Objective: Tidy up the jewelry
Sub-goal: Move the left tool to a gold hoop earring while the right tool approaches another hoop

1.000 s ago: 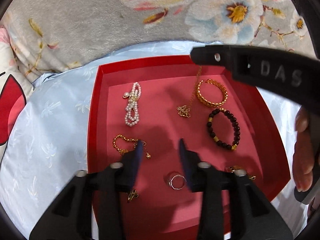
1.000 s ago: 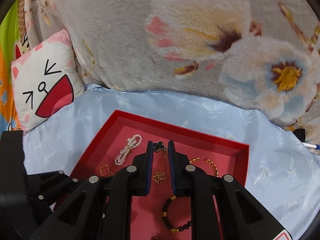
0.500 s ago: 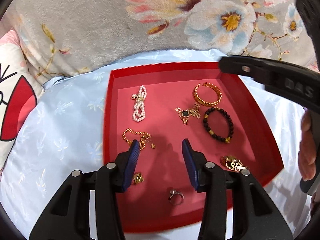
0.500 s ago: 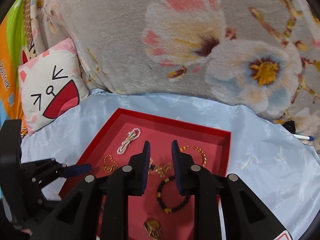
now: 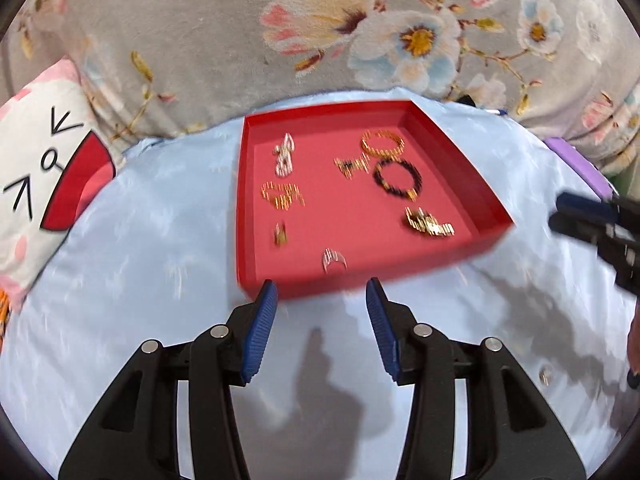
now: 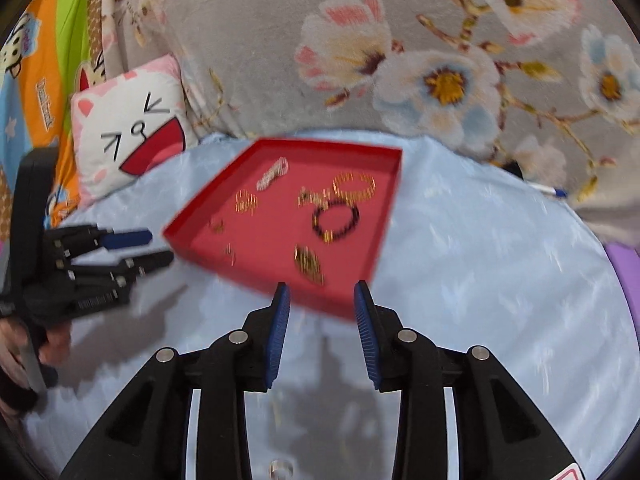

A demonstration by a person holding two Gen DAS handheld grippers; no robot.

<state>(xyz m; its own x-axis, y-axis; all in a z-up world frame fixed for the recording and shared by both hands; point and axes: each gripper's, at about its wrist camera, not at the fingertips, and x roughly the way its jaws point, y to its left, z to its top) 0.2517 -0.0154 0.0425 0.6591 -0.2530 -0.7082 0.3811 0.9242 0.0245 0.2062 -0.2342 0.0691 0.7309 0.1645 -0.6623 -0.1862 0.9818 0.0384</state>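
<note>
A red tray point(image 5: 448, 148) lies on a pale blue cloth point(image 5: 140, 248), set toward the cloth's far edge, where a grey flowered blanket point(image 5: 200, 40) rises behind it. All the jewelry sits inside the tray's low walls, blurred by motion. A pearl strand point(image 5: 284, 154) is near the far left corner, and a gold bangle point(image 5: 382, 143) near the far right corner. A gold chain with a dark clover point(image 5: 352, 165) lies between them, and a dark bead bracelet point(image 5: 398, 178) is just beside the bangle on its near side. A gold chain point(image 5: 280, 194) lies along the left wall with a small gold piece point(image 5: 280, 235) nearer the front. A silver ring point(image 5: 334, 261) is close to the front wall, and a gold clump point(image 5: 426, 222) is toward the right wall.

The left gripper point(image 5: 320, 320) hovers over bare cloth just short of the tray's front wall, jaws apart with nothing between them. The right gripper point(image 6: 322, 320) hangs at the tray's near right corner; its jaws are opening and hold nothing.

Wide bare cloth lies in front of the tray and to both its sides. A cat-face pillow point(image 5: 44, 152) sits past the cloth's left edge, well apart from the tray. A purple thing point(image 5: 580, 164) lies at the right edge, and a pen point(image 6: 550, 191) lies at the far right edge against the blanket. A small metal piece point(image 5: 545, 376) lies on the cloth near the front right. A person's hand point(image 6: 24, 348) grips the left gripper's handle.
</note>
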